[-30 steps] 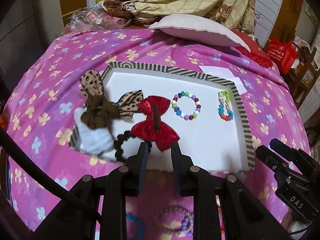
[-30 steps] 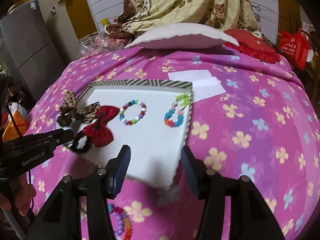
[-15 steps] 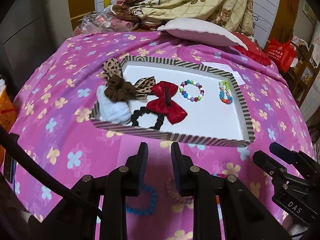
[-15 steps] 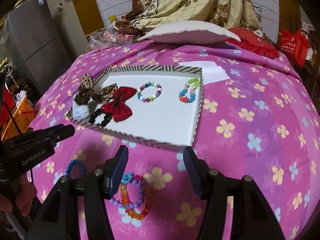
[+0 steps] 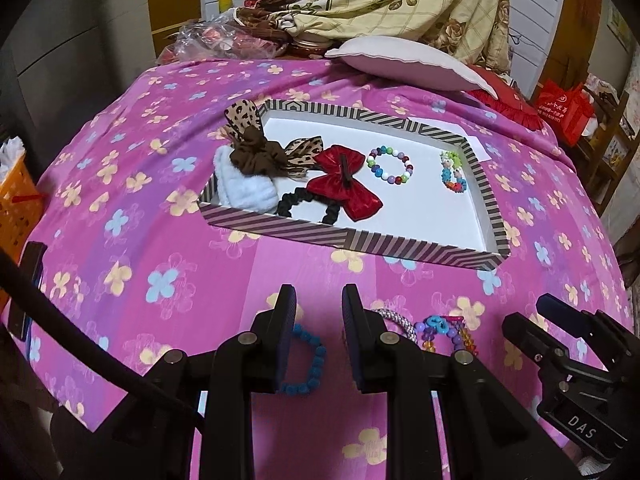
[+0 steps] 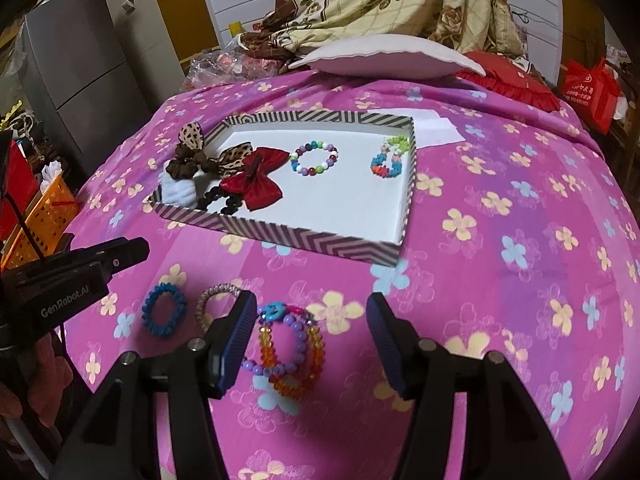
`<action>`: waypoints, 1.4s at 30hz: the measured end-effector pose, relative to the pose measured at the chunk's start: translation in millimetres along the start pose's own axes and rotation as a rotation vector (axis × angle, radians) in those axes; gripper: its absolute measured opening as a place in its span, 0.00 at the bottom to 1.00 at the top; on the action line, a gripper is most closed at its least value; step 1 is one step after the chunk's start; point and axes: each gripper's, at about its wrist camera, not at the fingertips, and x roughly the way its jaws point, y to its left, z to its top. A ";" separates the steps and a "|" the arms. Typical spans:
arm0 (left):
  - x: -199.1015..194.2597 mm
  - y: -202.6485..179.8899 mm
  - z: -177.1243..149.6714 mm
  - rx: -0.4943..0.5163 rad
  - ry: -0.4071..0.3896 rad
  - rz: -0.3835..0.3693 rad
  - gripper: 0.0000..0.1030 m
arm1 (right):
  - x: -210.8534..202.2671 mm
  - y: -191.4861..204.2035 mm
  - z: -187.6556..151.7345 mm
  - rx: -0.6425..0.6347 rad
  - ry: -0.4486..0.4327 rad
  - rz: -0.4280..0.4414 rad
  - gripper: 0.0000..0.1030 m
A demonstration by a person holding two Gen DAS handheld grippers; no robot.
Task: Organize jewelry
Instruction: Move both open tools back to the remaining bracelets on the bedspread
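A striped tray (image 5: 352,240) (image 6: 304,240) on the pink flowered bedspread holds hair bows, scrunchies, a red bow (image 5: 346,182) (image 6: 256,178) and two bead bracelets (image 5: 390,164) (image 6: 314,158). On the spread in front of it lie a blue bracelet (image 6: 164,314) (image 5: 308,360), a silver one (image 6: 210,300) (image 5: 396,320) and a purple and orange bead pile (image 6: 292,348) (image 5: 444,330). My left gripper (image 5: 318,300) is narrowly open and empty above the blue bracelet. My right gripper (image 6: 312,308) is wide open and empty over the bead pile.
A white pillow (image 6: 380,58) and a red cushion (image 6: 508,80) lie at the far end of the bed under a floral blanket (image 6: 380,0). An orange basket (image 6: 44,216) stands at the left. A white paper (image 6: 432,128) lies behind the tray.
Both grippers have drawn back from over the tray toward the bed's near side. The loose bracelets in front of the tray have come into view under them.
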 end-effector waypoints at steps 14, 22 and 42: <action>-9.9 8.6 -11.4 -0.018 0.003 -0.011 0.35 | -9.5 2.5 -10.9 -0.014 0.006 -0.009 0.59; -5.9 31.1 -16.9 -0.080 0.044 -0.032 0.35 | 0.9 -8.0 -26.3 -0.015 0.048 -0.022 0.59; 56.1 8.1 -17.9 0.008 0.197 -0.052 0.39 | 55.8 -7.4 -19.0 -0.111 0.116 -0.016 0.46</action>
